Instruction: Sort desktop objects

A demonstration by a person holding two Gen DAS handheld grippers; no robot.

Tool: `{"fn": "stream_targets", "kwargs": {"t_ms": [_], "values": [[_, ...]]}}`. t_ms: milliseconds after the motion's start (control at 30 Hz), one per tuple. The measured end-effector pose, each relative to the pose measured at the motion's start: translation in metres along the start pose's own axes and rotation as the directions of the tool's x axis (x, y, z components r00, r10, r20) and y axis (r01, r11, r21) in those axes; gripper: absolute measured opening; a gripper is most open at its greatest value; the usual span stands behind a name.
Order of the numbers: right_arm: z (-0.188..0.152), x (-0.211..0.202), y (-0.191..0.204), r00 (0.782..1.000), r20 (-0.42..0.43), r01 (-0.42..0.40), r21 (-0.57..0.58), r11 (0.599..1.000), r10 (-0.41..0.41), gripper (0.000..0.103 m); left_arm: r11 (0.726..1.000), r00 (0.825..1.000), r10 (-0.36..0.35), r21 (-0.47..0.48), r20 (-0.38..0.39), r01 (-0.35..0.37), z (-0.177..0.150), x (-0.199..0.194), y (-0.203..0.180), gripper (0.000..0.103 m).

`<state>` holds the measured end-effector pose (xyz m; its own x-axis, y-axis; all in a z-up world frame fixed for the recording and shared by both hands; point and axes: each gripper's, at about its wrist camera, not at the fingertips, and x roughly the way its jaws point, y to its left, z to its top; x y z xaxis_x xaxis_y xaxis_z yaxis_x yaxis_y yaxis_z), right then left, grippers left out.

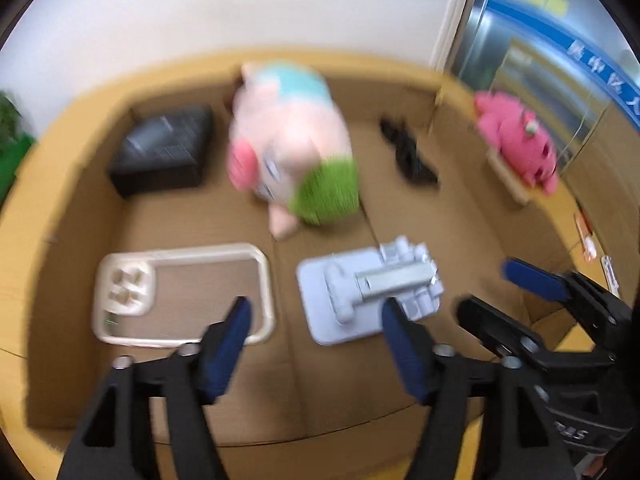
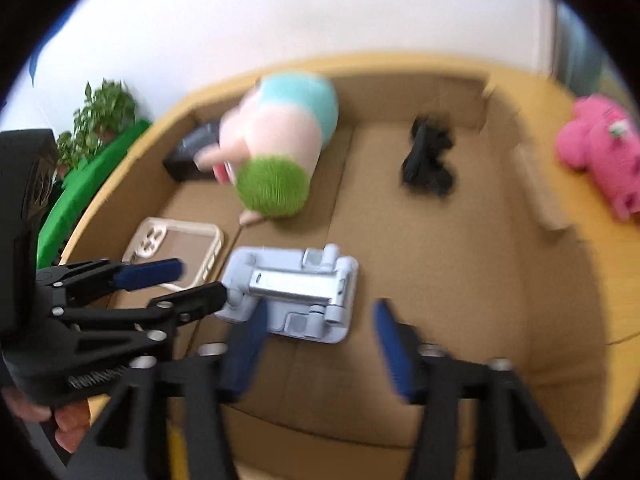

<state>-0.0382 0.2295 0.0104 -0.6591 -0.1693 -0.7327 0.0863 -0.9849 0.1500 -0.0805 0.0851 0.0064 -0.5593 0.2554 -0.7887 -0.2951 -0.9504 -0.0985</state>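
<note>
Taking the grey folding stand as the landmark, the scene reads across the floor of an open cardboard box on the yellow table. Far to the stand's left and back sits a black box; just to its left lies a cream phone case, flat and apart from it. Behind the stand lies a pink plush toy with a green tuft, and behind and to the right a black tangle — too blurred to name. Outside the box, further right, a bright pink toy rests on the table. The left tongs hang with their jaws apart and empty, between case and stand; the right tongs are likewise spread and empty over the stand's near edge. This looks like the reach step: nothing is gripped yet. Next — I judge — each pair must settle on one item, straddle it squarely and close.
</note>
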Motion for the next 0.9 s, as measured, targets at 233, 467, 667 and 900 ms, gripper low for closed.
{"fn": "stream_targets", "kwargs": {"t_ms": [233,467,667,900], "values": [[-0.045,-0.037,0.015,0.975,0.213,0.068,-0.029,0.997,-0.061,0.081,0.994,0.941,0.103,-0.077,0.323,-0.083,-0.060,-0.052,0.018,0.099],[-0.058,-0.033,0.023,0.929,0.360,0.121,-0.070,0.990,-0.088,0.087,0.979,0.876,0.203,-0.064,0.437,-0.195,-0.083,-0.040,0.014,0.102],[-0.062,-0.033,0.027,0.914,0.386,0.150,-0.047,0.988,-0.120,0.090,0.978,0.865,0.208,-0.074,0.457,-0.196,-0.086,-0.039,0.016,0.102],[-0.062,-0.032,0.027,0.915,0.384,0.150,-0.040,0.988,-0.124,0.092,0.978,0.865,0.207,-0.075,0.457,-0.195,-0.088,-0.041,0.015,0.103]]}}
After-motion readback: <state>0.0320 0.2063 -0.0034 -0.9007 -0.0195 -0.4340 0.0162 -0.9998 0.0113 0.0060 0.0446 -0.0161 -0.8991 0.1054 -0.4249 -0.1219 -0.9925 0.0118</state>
